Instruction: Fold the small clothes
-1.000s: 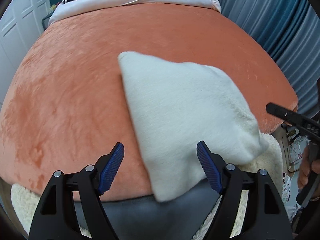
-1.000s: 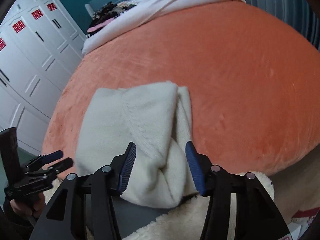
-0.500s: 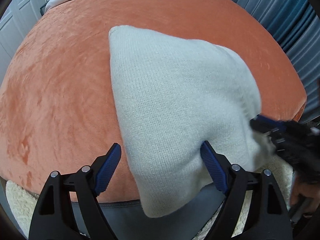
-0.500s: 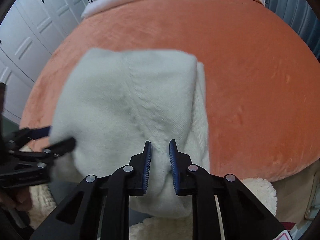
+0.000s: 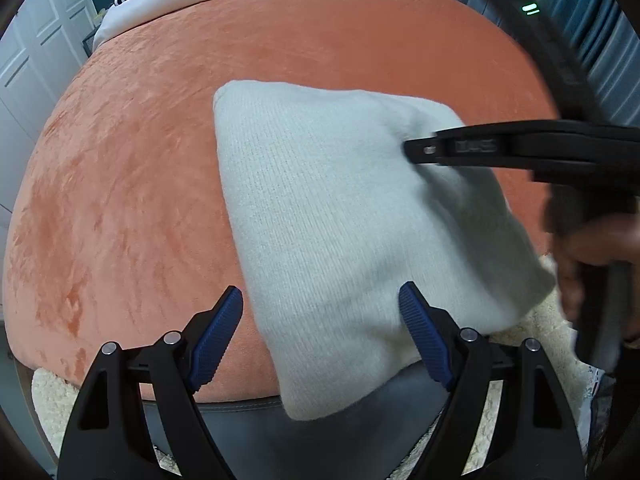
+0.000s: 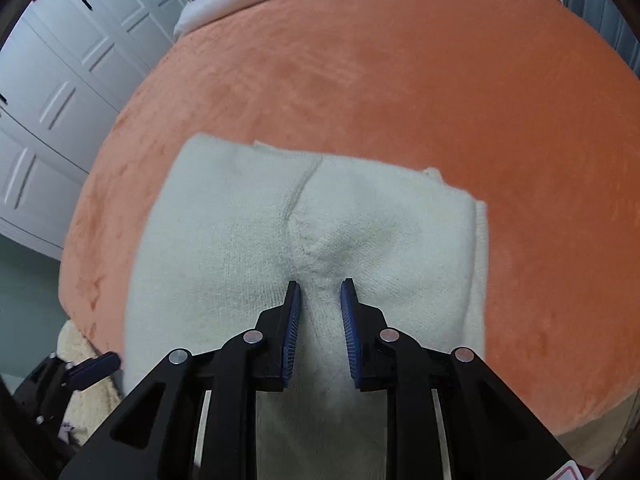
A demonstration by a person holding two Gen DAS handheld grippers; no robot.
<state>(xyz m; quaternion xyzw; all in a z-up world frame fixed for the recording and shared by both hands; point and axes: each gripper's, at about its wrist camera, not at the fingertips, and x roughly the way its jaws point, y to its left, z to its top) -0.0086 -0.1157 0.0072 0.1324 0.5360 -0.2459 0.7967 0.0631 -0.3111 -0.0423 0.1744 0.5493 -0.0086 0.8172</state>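
Knit [image 5: 336, 240] lies folded on the orange bed [image 5: 140, 160], near end draped over the bed's edge. Soft, light, floppy, non-slip; best pinched at a folded edge or corner. Long axis runs near edge to far. Left gripper [image 5: 320, 340] spread wide, nothing held. Right gripper [image 6: 318, 320] opening, a ridge of knit between the pads [image 6: 292, 320].

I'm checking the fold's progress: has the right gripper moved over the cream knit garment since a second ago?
Yes. In the left wrist view the right gripper has come in from the orange bedspread's right edge onto the cream knit garment.
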